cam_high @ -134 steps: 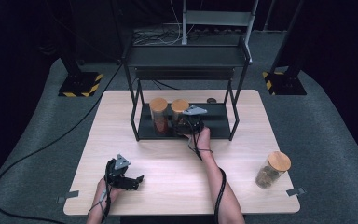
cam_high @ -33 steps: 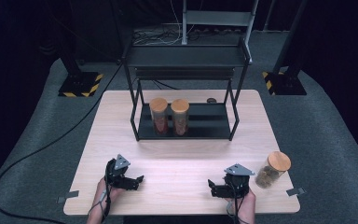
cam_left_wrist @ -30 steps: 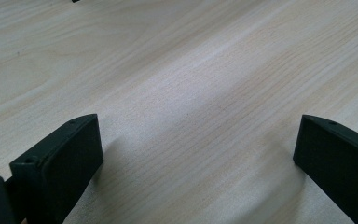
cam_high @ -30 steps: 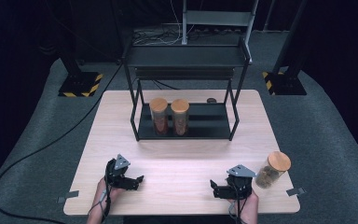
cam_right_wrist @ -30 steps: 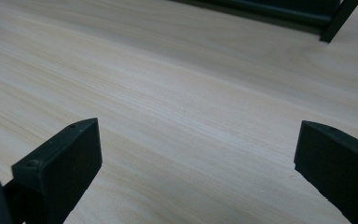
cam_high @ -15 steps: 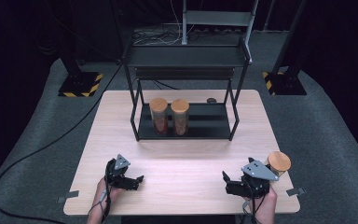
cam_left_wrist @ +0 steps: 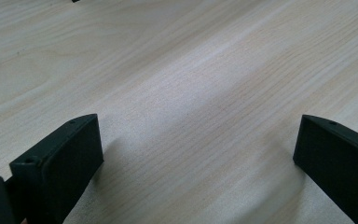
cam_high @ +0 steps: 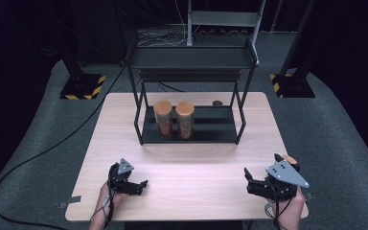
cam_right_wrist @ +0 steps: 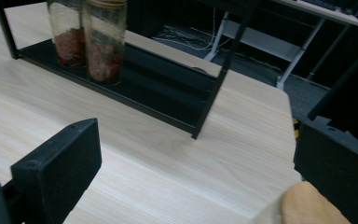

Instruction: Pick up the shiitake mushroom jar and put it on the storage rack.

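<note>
Two cork-lidded glass jars with reddish-brown contents stand side by side on the lower shelf of a black metal rack; they also appear as jars in the right gripper view. A third jar's cork lid peeks out behind my right gripper at the table's front right. That lid lies just inside the right jaw, and the right gripper is open. My left gripper rests at the front left, and this left gripper stands open over bare wood.
The light wooden table has the rack across its back half, with an upper shelf above the jars. A small dark object lies behind the rack. Dark stands and cables surround the table on grey carpet.
My right gripper left the rack, came back to the front edge, then slid right until it covers most of the third jar. The left gripper has not moved.
</note>
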Available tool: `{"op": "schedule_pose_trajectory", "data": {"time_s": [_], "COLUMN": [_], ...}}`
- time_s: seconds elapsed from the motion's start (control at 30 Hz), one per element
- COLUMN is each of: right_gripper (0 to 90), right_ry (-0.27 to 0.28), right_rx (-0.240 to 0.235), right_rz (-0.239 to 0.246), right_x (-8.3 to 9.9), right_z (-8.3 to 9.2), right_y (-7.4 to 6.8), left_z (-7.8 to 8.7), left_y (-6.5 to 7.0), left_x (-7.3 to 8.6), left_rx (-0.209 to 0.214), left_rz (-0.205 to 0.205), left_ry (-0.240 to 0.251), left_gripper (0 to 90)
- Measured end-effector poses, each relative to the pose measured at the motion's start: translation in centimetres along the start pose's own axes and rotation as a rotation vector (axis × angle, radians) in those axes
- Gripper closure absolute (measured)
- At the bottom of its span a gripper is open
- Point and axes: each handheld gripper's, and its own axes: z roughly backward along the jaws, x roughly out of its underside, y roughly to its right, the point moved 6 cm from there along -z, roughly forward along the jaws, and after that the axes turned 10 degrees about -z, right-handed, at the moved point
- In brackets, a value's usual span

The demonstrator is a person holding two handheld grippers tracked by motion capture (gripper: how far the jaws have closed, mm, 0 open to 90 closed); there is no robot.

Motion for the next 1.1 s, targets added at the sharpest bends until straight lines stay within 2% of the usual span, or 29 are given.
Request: {"op": "schedule_pose_trajectory", "data": {"time_s": [0.2,0.4,0.6,0.7,0.8,0.97,1.1], "right_gripper": [0.0,0.0,0.0,0.0,0.0,0.0,0.0], "right_ry": [0.009,-0.017,-0.044,-0.079,-0.095,-0.096,-0.095], "right_rx": [0.063,0.125,0.147,0.166,0.171,0.143,0.124], "right_rz": [-0.036,-0.085,-0.125,-0.137,-0.156,-0.204,-0.218], "right_x": [0.3,1.7,3.3,4.6,5.7,7.5,8.7], "right_z": [0.8,0.8,0.2,-0.6,-1.2,-2.3,-3.3], "right_y": [2.3,4.9,6.2,6.7,7.2,7.5,7.2], "left_z": [0.0,-0.1,-0.1,-0.1,-0.1,-0.1,-0.1], "left_y": [0.0,0.0,0.0,0.0,0.0,0.0,0.0], "left_x": [0.0,-0.1,-0.1,-0.1,-0.1,-0.1,-0.1], "left_rx": [0.000,0.003,0.002,0.003,0.003,0.003,0.002], "left_rz": [0.000,-0.004,-0.004,-0.004,-0.004,-0.004,-0.004], "left_ry": [0.000,0.001,0.001,0.001,0.001,0.001,0.001], "left_gripper": [0.5,0.4,0.4,0.4,0.4,0.4,0.4]}}
